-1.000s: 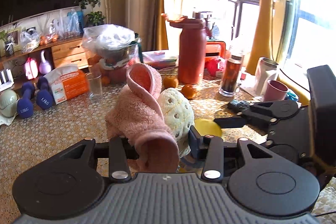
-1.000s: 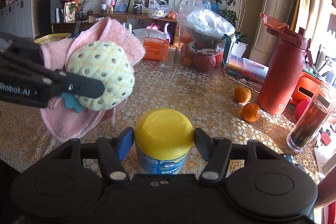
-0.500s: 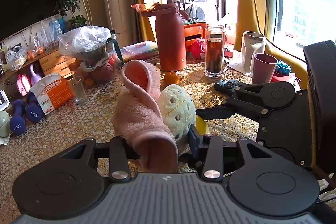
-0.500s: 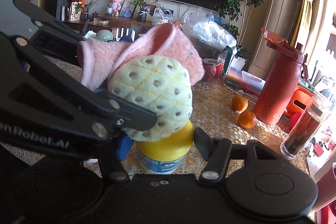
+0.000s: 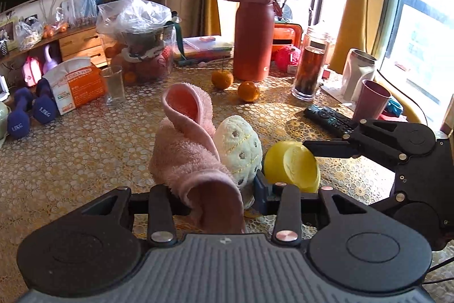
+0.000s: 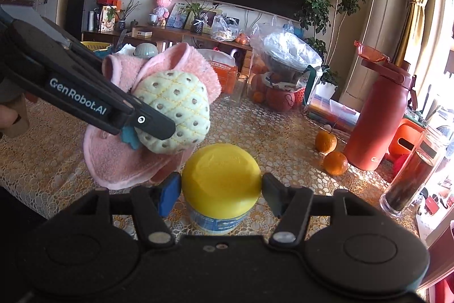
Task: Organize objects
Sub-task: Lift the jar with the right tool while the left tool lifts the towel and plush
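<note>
My left tool (image 5: 215,196) pinches a pink cloth (image 5: 185,158) and a pineapple plush (image 5: 239,148), held above the worktop (image 5: 76,149). My right tool (image 6: 220,189) grips the yellow-lidded jar (image 6: 220,181), just right of the plush, near the two oranges (image 6: 330,152)

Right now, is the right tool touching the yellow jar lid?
Touching. In the right wrist view both pads of the right tool press against opposite sides of the yellow jar lid, with no gap showing on either side.
</note>
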Tool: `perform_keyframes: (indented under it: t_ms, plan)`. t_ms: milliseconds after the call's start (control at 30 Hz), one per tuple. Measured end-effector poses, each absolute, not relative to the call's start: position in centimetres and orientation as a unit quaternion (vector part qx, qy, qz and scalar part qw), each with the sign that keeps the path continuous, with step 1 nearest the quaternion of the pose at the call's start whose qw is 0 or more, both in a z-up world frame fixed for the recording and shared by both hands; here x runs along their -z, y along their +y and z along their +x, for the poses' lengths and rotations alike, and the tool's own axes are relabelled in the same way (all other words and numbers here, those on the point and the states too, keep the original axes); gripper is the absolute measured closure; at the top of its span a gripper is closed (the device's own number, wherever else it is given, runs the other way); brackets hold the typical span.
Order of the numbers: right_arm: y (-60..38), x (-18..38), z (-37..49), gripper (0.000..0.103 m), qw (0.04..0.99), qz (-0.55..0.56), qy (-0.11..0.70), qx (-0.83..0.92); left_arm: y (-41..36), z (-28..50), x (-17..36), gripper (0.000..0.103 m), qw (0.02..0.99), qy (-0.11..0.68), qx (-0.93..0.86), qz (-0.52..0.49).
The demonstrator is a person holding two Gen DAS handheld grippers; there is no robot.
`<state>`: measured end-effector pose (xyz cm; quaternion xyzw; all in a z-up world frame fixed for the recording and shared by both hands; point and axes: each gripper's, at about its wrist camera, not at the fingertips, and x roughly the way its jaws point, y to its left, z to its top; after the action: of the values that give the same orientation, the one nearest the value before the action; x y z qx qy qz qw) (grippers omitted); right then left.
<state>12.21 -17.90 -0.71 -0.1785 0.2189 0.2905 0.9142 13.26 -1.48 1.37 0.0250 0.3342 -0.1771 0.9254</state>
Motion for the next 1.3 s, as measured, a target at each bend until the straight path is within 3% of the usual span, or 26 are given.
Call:
perform_keyframes:
  t_ms: [333, 733, 1300]
  plan:
    - [-20.9, 1.0, 11.5, 0.042, 0.908, -0.146, 0.236, -0.313, -3.2, 14.6, 1.2, 0.064, 0.907, 0.369, 0.180, 0.097]
    - [-20.6, 1.4, 10.3, 0.042, 0.904, -0.183, 0.219, -0.319, -4.5, 11.5, -4.3, 0.064, 0.911, 0.316, 0.250, 0.086]
    - [-20.1, 1.7, 9.6, 0.042, 0.896, -0.225, 0.206, -0.322, -2.9, 14.4, 1.4, 0.064, 0.896, 0.387, 0.182, 0.120]
